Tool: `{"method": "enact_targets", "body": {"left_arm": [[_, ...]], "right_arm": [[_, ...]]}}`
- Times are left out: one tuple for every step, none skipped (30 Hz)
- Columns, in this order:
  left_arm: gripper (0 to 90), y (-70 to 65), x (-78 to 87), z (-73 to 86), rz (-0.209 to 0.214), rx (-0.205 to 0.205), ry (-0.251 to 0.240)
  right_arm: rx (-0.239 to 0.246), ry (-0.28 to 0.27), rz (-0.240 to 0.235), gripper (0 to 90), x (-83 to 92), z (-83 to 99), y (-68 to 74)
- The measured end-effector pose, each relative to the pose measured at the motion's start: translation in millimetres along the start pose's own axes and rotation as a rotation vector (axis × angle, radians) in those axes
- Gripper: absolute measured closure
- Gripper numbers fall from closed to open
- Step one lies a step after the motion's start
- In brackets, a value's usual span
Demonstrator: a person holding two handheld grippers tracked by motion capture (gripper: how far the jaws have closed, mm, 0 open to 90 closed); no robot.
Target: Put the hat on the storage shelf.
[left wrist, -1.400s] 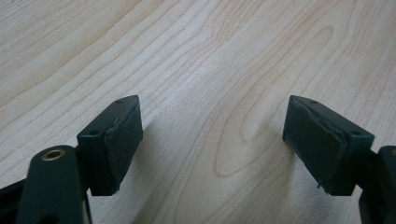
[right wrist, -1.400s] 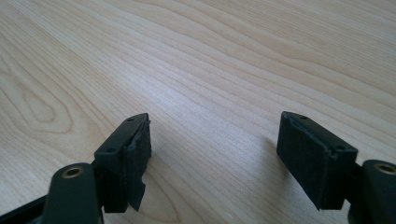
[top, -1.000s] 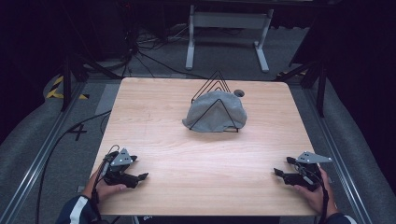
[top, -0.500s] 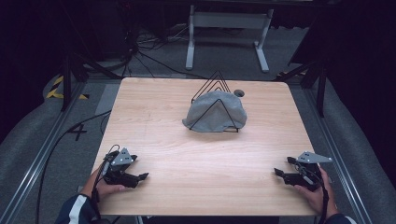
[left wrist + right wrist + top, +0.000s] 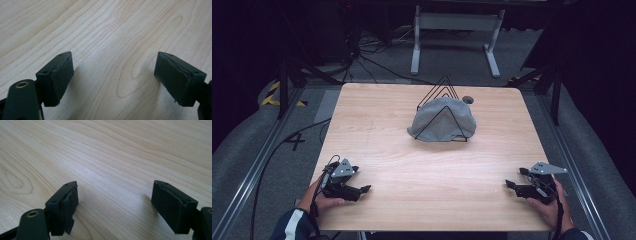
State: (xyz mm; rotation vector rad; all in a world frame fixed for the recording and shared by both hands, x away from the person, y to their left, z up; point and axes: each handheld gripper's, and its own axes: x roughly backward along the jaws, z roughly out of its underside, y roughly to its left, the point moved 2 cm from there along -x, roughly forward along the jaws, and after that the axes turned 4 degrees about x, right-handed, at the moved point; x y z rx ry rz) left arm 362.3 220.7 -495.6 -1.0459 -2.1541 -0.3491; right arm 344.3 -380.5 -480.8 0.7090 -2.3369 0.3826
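Grey cloth draped over the wire rack is left untouched, nothing having shifted, while left gripper and right gripper are held released, empty.

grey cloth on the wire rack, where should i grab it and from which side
Probably the loose lower hem of the grey cloth, at its near left corner, where it spills past the front triangle of the black wire rack toward the person. Come in low from the near side with the left gripper, jaws open, and pinch the edge; higher up, the wire frame crosses the cloth and may get caught.
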Motion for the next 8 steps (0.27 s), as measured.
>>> {"method": "enact_targets", "body": {"left_arm": [[16.3,0.0,0.0,0.0,0.000,0.000,0.001],[16.3,0.0,0.1,0.0,0.000,0.000,0.002],[16.3,0.1,0.1,0.0,0.000,0.000,0.002],[16.3,0.0,0.1,-0.1,0.000,0.000,0.002],[16.2,0.0,0.1,0.0,0.000,0.000,0.002],[16.2,0.0,-0.1,0.0,0.001,0.002,0.000],[16.1,0.1,0.0,-0.1,-0.001,0.002,0.003],[15.8,0.5,-0.4,-0.2,-0.004,-0.001,-0.004]], "right_arm": [[0.000,0.000,0.000,21.9,0.0,0.0,0.0],[0.000,0.000,0.000,21.9,0.0,0.0,0.0],[0.000,0.000,0.000,21.9,0.0,0.0,0.0],[0.000,0.000,0.000,21.9,0.0,0.0,0.0],[-0.001,0.000,-0.001,21.9,0.0,0.0,0.0],[-0.001,0.000,0.000,21.9,0.0,0.0,0.0],[-0.001,0.000,-0.001,21.9,0.0,0.0,0.0],[-0.001,0.000,-0.001,21.9,0.0,0.0,0.0]]}}
